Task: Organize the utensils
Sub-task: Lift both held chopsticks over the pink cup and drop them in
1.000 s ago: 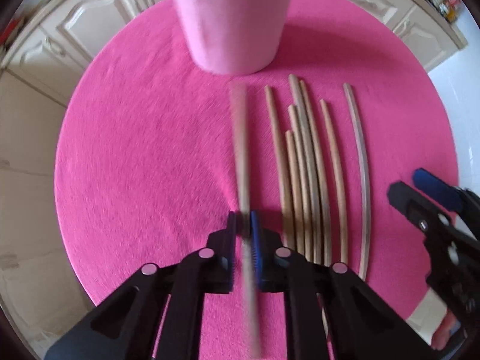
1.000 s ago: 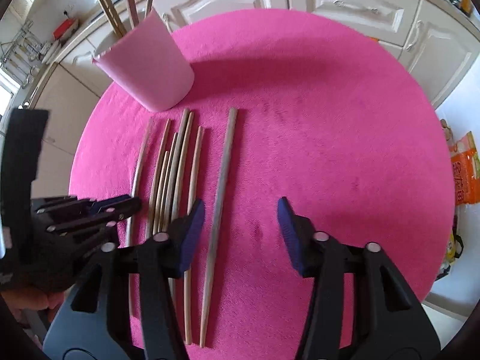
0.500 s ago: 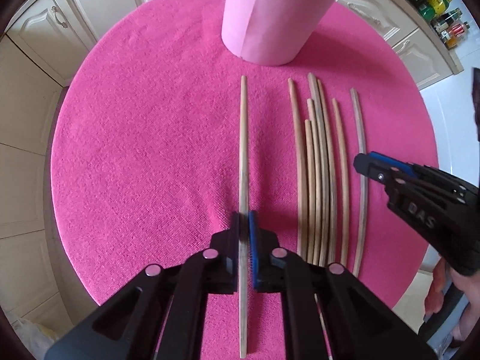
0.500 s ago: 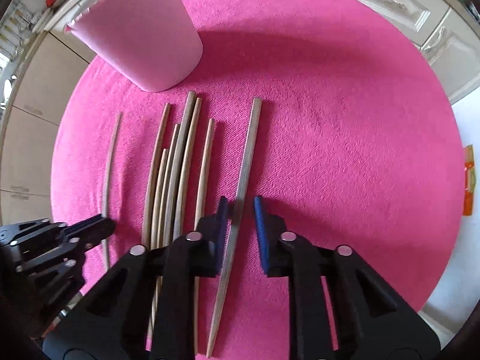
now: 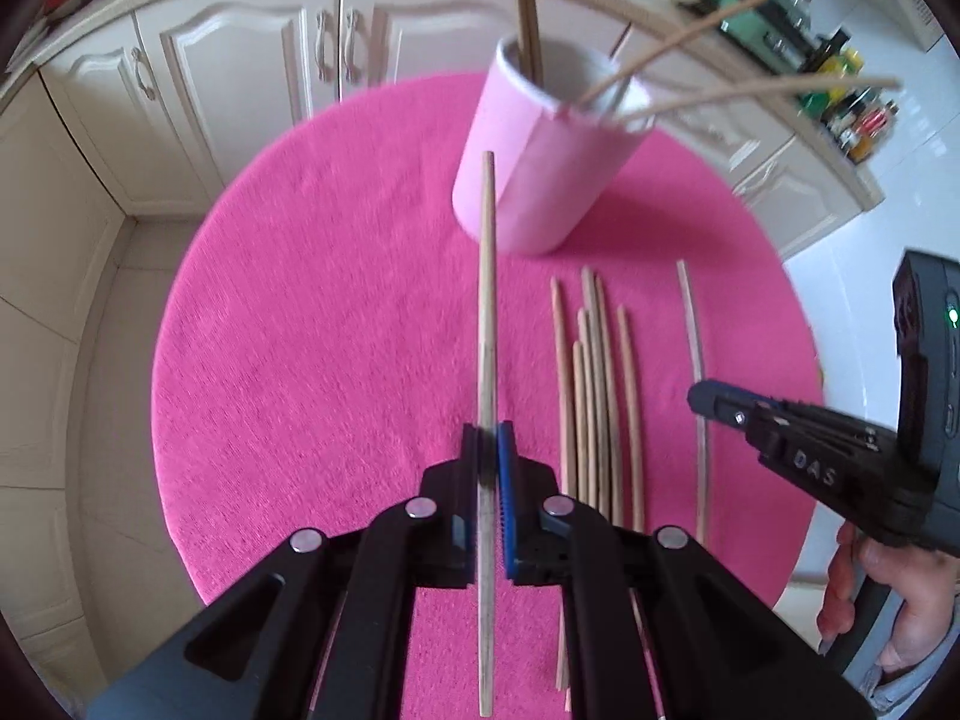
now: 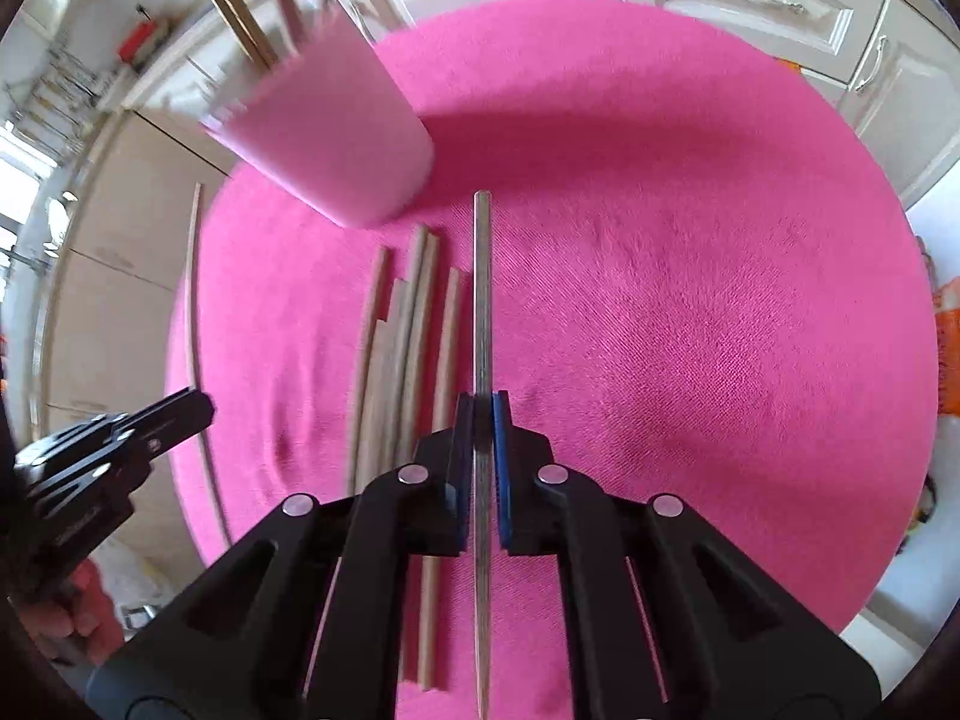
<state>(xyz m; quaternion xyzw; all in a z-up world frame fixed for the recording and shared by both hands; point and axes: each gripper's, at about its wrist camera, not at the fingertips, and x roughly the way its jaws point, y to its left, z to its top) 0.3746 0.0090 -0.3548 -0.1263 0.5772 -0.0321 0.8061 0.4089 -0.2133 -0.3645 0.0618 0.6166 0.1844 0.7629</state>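
Tablecloth (image 5: pixel 300 360), round and pink, bears a pink cup (image 5: pixel 540 180) already holding chopsticks, with loose chopsticks (image 5: pixel 591 396) beside it. Left gripper (image 5: pixel 489 456) clamps one chopstick (image 5: pixel 487 300); right gripper (image 6: pixel 482 420), its jaws just closed, pinches another chopstick (image 6: pixel 482 300). Each tip should probably clear the rim before release.

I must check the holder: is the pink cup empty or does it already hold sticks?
Not empty: several sticks stand in the pink cup, leaning over its rim.
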